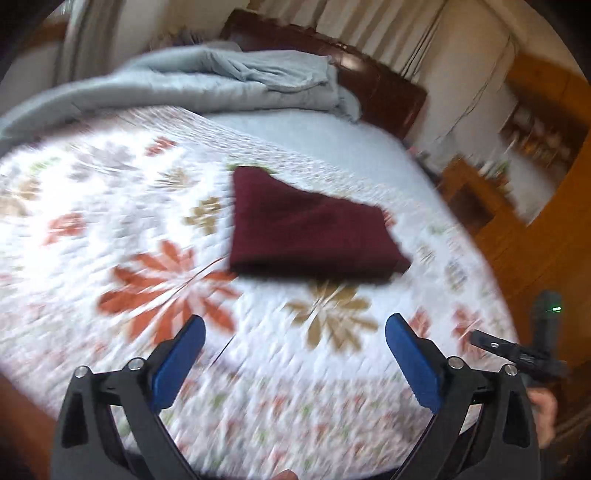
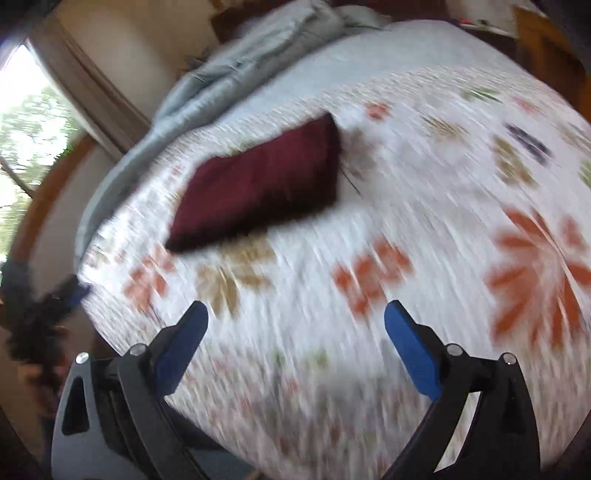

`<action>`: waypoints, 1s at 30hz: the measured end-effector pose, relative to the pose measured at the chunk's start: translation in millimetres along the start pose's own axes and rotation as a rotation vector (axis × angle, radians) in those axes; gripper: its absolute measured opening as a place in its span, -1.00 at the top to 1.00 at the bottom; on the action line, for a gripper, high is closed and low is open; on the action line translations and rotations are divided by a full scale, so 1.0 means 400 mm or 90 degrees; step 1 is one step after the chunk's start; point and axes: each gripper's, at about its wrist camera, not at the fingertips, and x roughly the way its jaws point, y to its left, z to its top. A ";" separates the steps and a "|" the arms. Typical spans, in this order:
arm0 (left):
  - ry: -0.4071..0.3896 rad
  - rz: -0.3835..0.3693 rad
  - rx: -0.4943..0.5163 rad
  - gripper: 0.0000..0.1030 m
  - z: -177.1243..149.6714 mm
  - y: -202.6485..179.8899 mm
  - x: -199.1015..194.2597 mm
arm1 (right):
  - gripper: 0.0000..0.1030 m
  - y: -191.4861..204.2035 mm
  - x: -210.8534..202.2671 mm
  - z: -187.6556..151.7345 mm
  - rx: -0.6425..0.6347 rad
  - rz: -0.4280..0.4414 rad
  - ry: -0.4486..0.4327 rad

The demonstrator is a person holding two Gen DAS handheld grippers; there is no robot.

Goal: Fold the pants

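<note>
A bedroom in a home: a bed spread with a white floral quilt, a rumpled pale blue duvet heaped against a dark wooden headboard, long curtains behind, wooden shelving to one side and a daylit window.

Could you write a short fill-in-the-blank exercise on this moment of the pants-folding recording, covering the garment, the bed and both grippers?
1. The dark maroon fabric pants lie ____ into a compact bundle.
2. They rest on the white quilted bedspread, printed with a ____ pattern.
3. The left gripper and right gripper both have their blue-padded jaws ____, nothing between them.
4. The rumpled comforter at the bed's far end is light ____.

Missing words: folded; flower; open; blue
</note>
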 end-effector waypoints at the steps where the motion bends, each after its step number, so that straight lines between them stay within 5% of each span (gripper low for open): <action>1: -0.002 0.019 0.012 -0.91 -0.022 -0.020 -0.030 | -0.87 0.006 -0.005 -0.037 0.008 -0.023 0.013; 3: -0.018 0.067 0.038 -0.91 -0.083 -0.069 -0.104 | -0.88 0.032 -0.041 -0.098 0.016 -0.067 0.027; 7: -0.085 0.133 0.076 -0.91 -0.169 -0.154 -0.237 | -0.94 0.116 -0.164 -0.185 0.004 -0.141 -0.033; 12: -0.053 0.102 0.080 -0.92 -0.208 -0.208 -0.350 | -0.94 0.227 -0.313 -0.238 -0.062 -0.155 -0.120; 17: -0.098 0.061 0.060 -0.92 -0.222 -0.228 -0.474 | -0.94 0.319 -0.438 -0.278 -0.121 -0.179 -0.213; 30: -0.124 0.090 0.080 -0.92 -0.247 -0.258 -0.582 | -0.94 0.451 -0.571 -0.359 -0.215 -0.198 -0.273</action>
